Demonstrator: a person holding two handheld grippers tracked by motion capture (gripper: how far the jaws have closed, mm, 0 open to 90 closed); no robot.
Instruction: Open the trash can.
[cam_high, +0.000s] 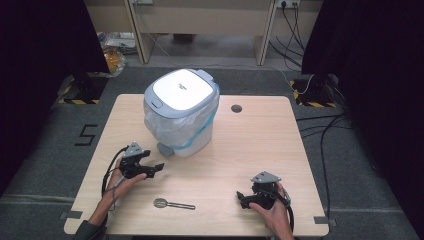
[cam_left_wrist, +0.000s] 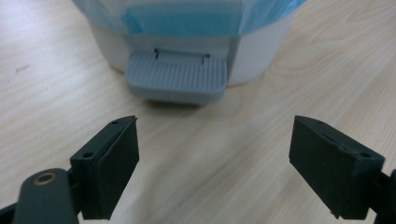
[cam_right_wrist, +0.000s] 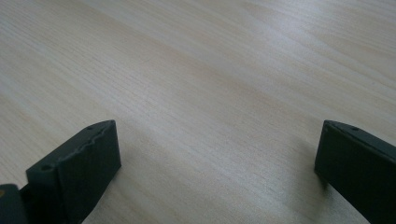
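Note:
A white pedal bin (cam_high: 181, 111) with a grey-rimmed lid and a blue-edged plastic liner stands on the wooden table (cam_high: 260, 140), its lid down. Its grey ribbed foot pedal (cam_left_wrist: 177, 77) faces my left gripper (cam_left_wrist: 215, 163), which is open a short way in front of it with nothing between the jaws. In the high view the left gripper (cam_high: 156, 170) sits just left of the pedal (cam_high: 165, 148). A small metal tea-strainer-like spoon (cam_high: 172, 204) lies near the front edge. My right gripper (cam_high: 241, 199) is open over bare wood at the front right, jaws empty (cam_right_wrist: 215, 172).
A round cable hole (cam_high: 236, 108) is in the table behind the bin. Cables trail on the floor at the right. A desk frame stands beyond the table, and dark curtains hang on both sides.

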